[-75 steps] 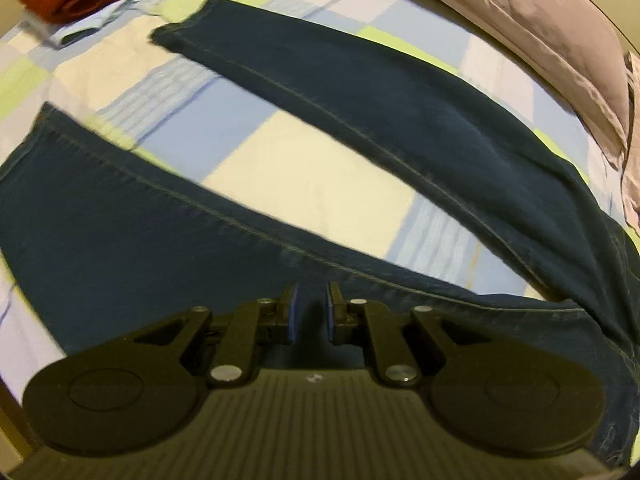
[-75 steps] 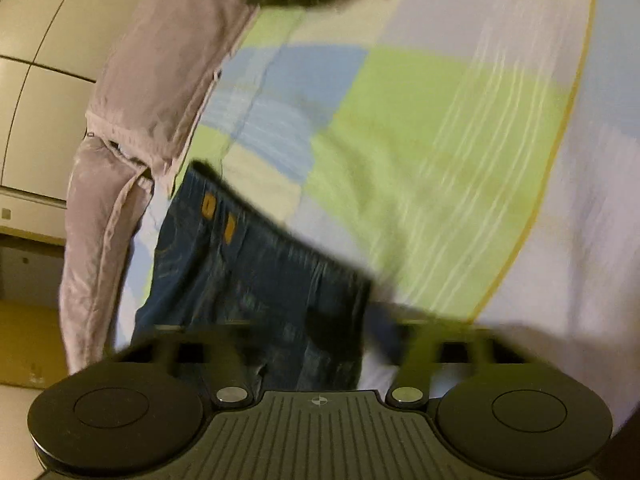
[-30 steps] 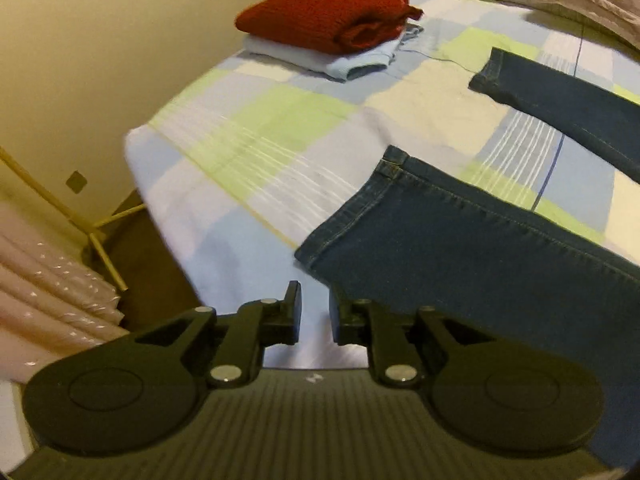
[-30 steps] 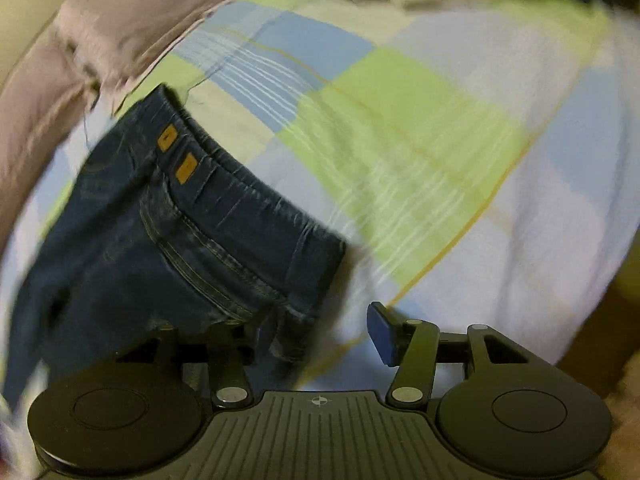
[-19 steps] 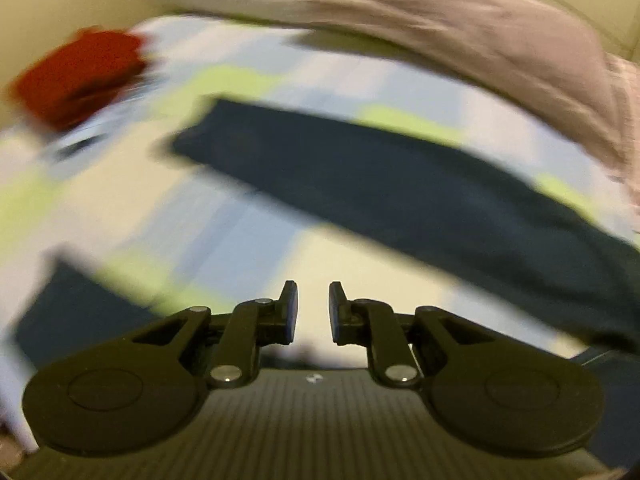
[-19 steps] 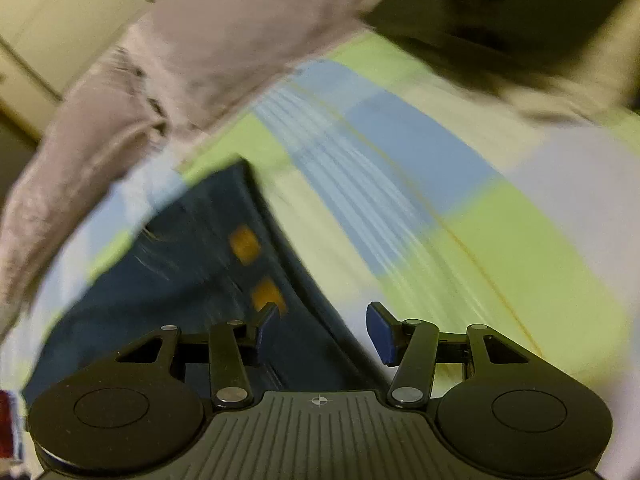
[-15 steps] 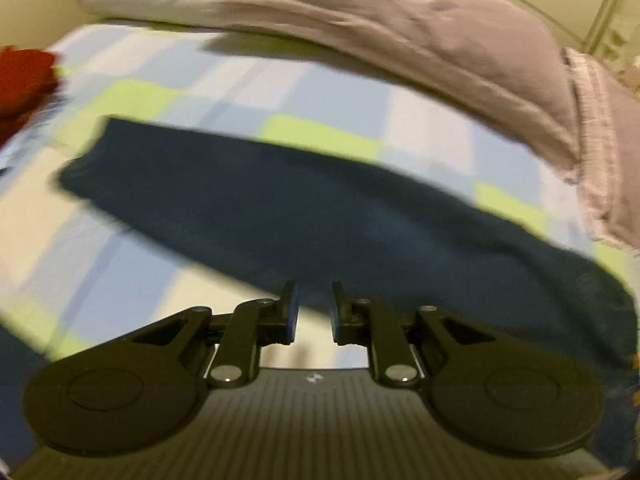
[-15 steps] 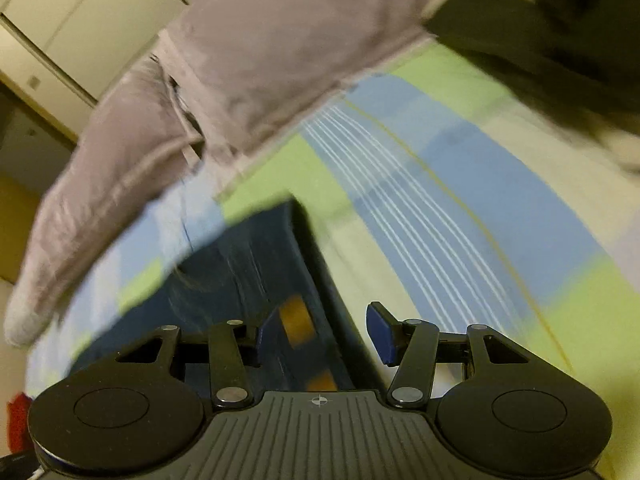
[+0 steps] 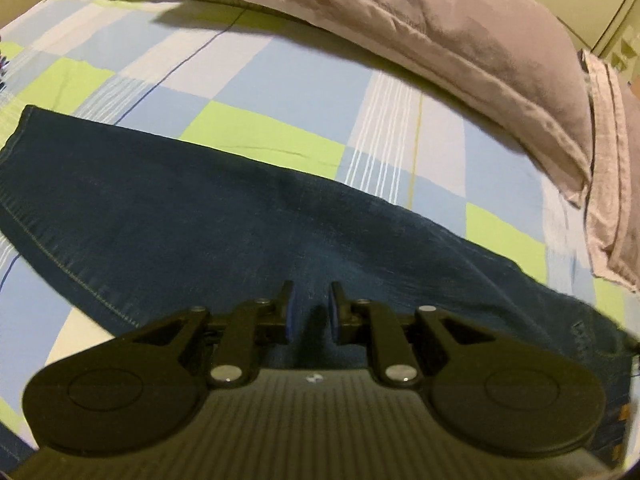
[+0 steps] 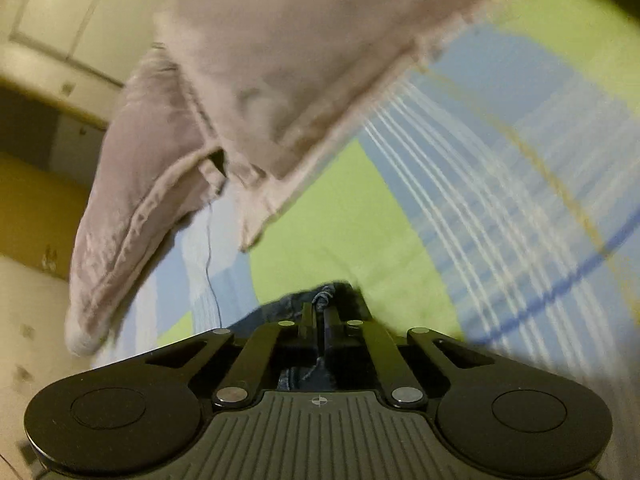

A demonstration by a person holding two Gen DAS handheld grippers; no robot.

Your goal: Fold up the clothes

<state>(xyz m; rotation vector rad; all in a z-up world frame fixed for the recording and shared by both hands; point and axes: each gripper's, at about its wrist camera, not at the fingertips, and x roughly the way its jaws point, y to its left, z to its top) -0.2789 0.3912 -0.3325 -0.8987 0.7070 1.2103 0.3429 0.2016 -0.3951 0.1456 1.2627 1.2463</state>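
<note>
The jeans (image 9: 248, 216) lie spread across the bed (image 9: 280, 76), on its checked sheet, one leg stretched flat from its hem at the left edge of the left wrist view towards the waist end at the lower right. No fold is visible in them, so I would judge the folding of this pair to be only at its start: the cloth has been gripped, and everything from the first fold to the final tidy bundle is left to do.

The right tongs (image 10: 319, 316) are clamped tight on a bunched bit of denim at the edge of the jeans (which part of the garment it is I cannot tell from here). The left tongs (image 9: 310, 314) sit low over the middle of the leg with a narrow gap between the jaws; I see no cloth pinched in them.

A greyish-pink duvet (image 9: 460, 36) is heaped along the far side of the bed. No basket, box or drawer shows in either view, so there is nothing to report inside one.
</note>
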